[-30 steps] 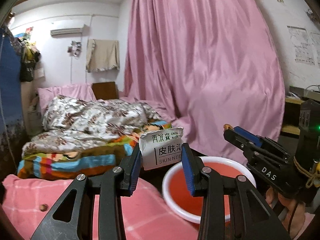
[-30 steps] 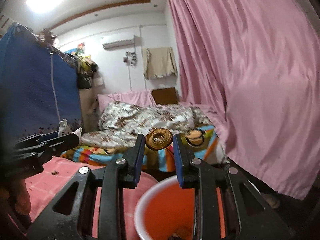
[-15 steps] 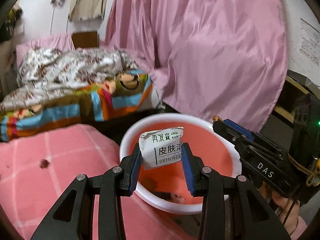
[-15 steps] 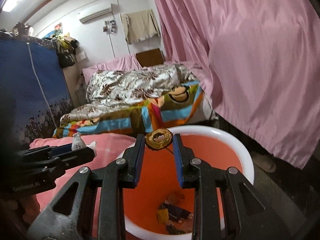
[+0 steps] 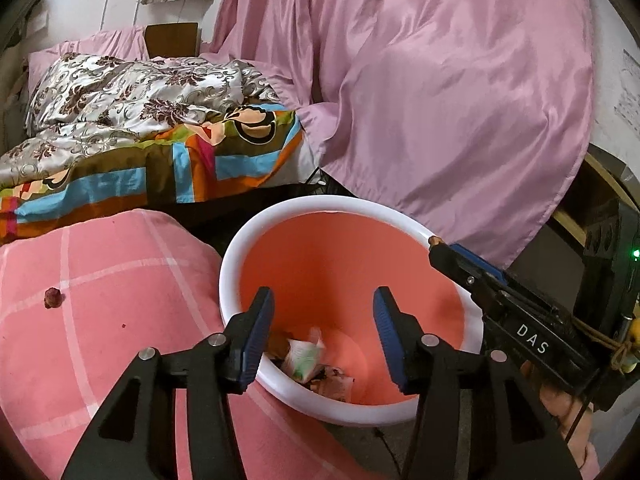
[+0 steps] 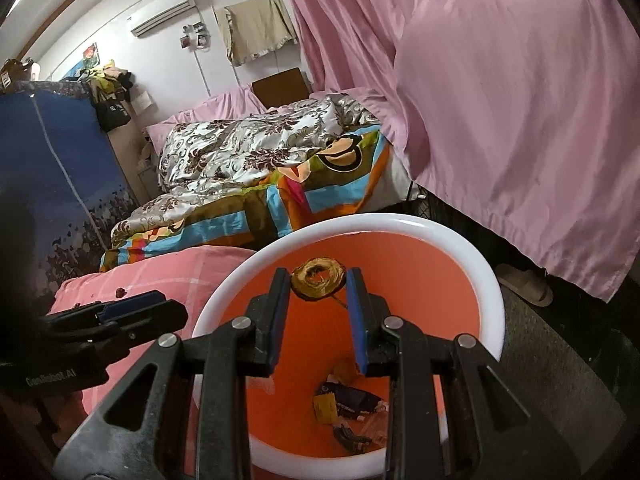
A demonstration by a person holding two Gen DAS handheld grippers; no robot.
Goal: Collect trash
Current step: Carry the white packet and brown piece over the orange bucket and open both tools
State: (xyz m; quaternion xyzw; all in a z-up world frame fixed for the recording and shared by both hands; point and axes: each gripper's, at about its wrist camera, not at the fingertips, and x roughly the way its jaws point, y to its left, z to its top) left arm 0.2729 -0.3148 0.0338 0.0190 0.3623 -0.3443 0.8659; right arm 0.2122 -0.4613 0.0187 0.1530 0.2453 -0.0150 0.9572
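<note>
An orange bin with a white rim (image 5: 280, 216) (image 6: 460, 236) stands beside the pink checked cloth (image 5: 100, 300). Over its mouth my left gripper (image 5: 323, 303) stands open with nothing between its fingers. The white skin-care packet (image 5: 304, 356) lies blurred at the bin's bottom among other wrappers. My right gripper (image 6: 319, 278) hovers over the same bin, shut on a brown ring-shaped shell (image 6: 318, 276) with a thin stem hanging under it. Yellow and dark wrappers (image 6: 340, 400) lie in the bin below. In the left wrist view the right gripper (image 5: 440, 246) comes in from the right over the rim.
A small dark red scrap (image 5: 52, 298) (image 6: 119, 291) lies on the pink cloth. Behind stands a bed with a floral quilt (image 5: 120, 96) and striped blanket (image 6: 260, 208). A pink curtain (image 5: 440, 80) hangs to the right, a slipper (image 6: 524, 284) under it, and a blue wardrobe (image 6: 52, 180) is at left.
Both grippers tilted down over the bin. The left one opened and the white packet dropped into the bin. The right one kept hold of the brown shell.
</note>
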